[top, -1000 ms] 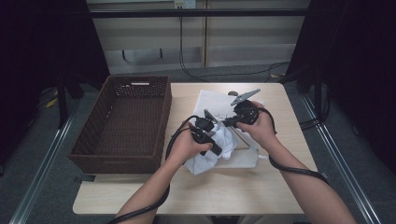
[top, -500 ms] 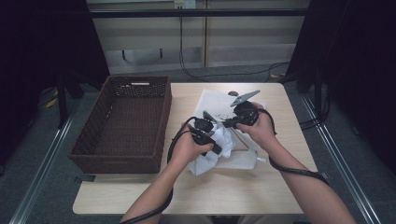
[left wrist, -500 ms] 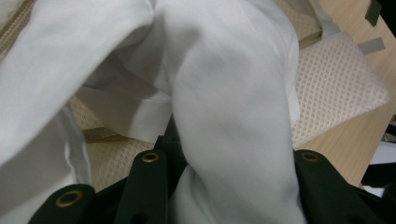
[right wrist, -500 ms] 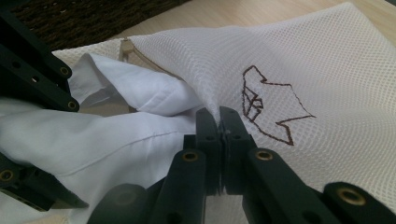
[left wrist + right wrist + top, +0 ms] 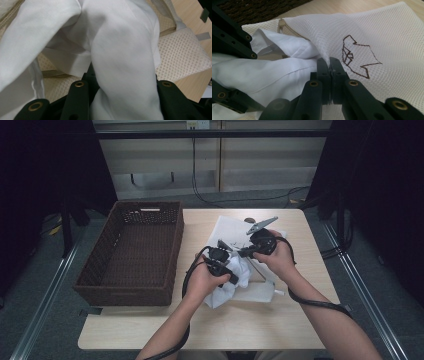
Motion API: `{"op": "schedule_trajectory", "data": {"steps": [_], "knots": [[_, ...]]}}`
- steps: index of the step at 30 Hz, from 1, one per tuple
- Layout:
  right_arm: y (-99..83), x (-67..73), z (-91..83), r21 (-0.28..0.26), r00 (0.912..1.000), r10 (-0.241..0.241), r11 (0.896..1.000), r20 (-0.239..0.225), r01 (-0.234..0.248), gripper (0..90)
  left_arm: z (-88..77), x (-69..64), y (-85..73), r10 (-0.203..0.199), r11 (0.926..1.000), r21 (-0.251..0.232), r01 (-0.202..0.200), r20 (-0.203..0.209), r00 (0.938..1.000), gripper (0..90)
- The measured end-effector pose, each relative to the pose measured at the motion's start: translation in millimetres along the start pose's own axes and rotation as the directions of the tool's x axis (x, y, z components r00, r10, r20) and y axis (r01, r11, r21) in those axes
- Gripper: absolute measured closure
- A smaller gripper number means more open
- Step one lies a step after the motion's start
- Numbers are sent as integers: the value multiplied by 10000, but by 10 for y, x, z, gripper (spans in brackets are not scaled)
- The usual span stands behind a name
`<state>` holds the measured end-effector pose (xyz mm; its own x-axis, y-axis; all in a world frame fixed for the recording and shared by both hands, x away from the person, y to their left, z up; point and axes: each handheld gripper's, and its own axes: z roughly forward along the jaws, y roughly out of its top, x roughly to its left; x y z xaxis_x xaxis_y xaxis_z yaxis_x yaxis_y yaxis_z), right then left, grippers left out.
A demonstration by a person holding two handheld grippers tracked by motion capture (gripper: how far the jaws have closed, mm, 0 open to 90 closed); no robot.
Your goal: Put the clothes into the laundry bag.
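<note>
A light wooden table [image 5: 280, 325] stands on a grey floor, with dark curtains at both sides and pale cabinets at the far end. On the left part of the table sits a large dark wicker basket [image 5: 131, 252]. To the right of it, in the middle of the table, a white mesh bag [image 5: 235, 227] lies flat; in the right gripper view it shows a small brown embroidered figure [image 5: 357, 56]. A white cloth [image 5: 227, 285] is bunched at the near edge of the bag, partly inside its opening, between the two hands. The left gripper [image 5: 120, 100] grasps a thick fold of this white cloth, which fills the space between its jaws. The right gripper [image 5: 329, 67] is clenched on the thin edge of the mesh bag and lifts it a little, just beside the cloth.
</note>
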<state>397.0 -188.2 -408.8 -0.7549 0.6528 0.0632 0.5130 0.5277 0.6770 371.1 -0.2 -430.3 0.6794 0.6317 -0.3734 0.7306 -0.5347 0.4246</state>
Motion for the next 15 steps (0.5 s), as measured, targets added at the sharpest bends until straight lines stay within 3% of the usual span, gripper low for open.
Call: {"op": "schedule_trajectory", "data": {"steps": [15], "knots": [[11, 20, 32, -45, 9999, -41, 10000, -164, 40, 886, 6, 34, 8, -338, 9994, -39, 337, -363, 9988, 612]]}}
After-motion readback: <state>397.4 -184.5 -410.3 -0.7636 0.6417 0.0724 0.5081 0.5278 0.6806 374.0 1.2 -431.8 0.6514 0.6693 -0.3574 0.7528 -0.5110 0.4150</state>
